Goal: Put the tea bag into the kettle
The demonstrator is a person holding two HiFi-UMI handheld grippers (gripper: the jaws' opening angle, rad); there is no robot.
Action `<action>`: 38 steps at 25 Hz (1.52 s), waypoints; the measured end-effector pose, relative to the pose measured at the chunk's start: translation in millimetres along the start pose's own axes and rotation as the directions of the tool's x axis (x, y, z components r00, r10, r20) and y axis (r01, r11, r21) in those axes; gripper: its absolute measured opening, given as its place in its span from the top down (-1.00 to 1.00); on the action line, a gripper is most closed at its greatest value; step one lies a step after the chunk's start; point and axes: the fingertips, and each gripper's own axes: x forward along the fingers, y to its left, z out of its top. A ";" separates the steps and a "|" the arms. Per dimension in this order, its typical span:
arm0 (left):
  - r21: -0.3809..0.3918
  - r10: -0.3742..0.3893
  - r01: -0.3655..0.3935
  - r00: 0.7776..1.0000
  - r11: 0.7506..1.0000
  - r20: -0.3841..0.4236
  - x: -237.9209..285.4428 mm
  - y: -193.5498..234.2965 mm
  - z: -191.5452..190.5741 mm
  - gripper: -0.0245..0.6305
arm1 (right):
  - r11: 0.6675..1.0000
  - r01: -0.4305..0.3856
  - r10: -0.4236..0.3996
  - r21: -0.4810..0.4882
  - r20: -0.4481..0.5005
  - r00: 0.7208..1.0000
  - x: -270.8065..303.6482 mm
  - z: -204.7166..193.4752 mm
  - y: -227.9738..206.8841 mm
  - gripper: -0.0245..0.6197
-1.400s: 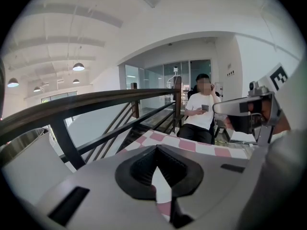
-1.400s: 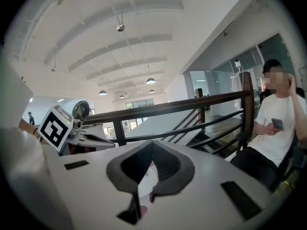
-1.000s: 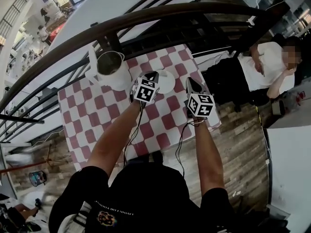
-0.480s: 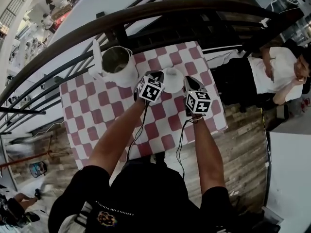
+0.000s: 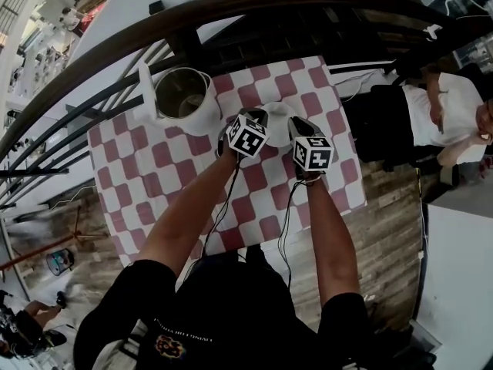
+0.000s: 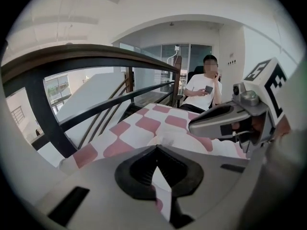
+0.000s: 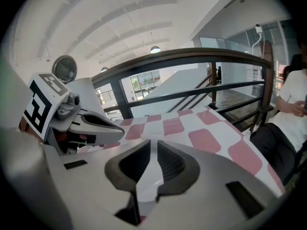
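A white kettle (image 5: 181,99) stands with its top open at the back left of the red-and-white checked table (image 5: 154,176). To its right lies a white saucer (image 5: 279,114) with a small pale thing (image 6: 166,139) on it, probably the tea bag. Both grippers hang low over the saucer's near side, side by side. My left gripper (image 5: 260,114) is shut, its jaw tips meeting with nothing between them. My right gripper (image 5: 295,123) has just been opening: a narrow slit shows between its jaws, and nothing sits in it.
A black railing with a dark wooden handrail (image 5: 231,21) runs right behind the table. A seated person in a white shirt (image 5: 439,106) is beyond the table's right edge. Wood floor (image 5: 385,230) lies to the right.
Both grippers have come down and forward towards the saucer and now sit closer together. The right gripper's jaws have parted slightly.
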 end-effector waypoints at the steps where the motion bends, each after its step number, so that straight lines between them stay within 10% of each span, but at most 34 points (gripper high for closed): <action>1: 0.004 -0.004 0.004 1.000 1.000 -0.005 3.4 0.5 -1.5 0.93 | 1.000 -0.006 0.006 0.004 -0.016 1.000 4.8 -3.4 -0.2 0.79; 38: 0.104 -0.097 0.104 0.993 0.989 -0.071 41.2 -7.1 3.5 0.64 | 0.987 -0.058 0.033 -0.147 -0.171 0.985 57.5 -12.9 -7.9 0.40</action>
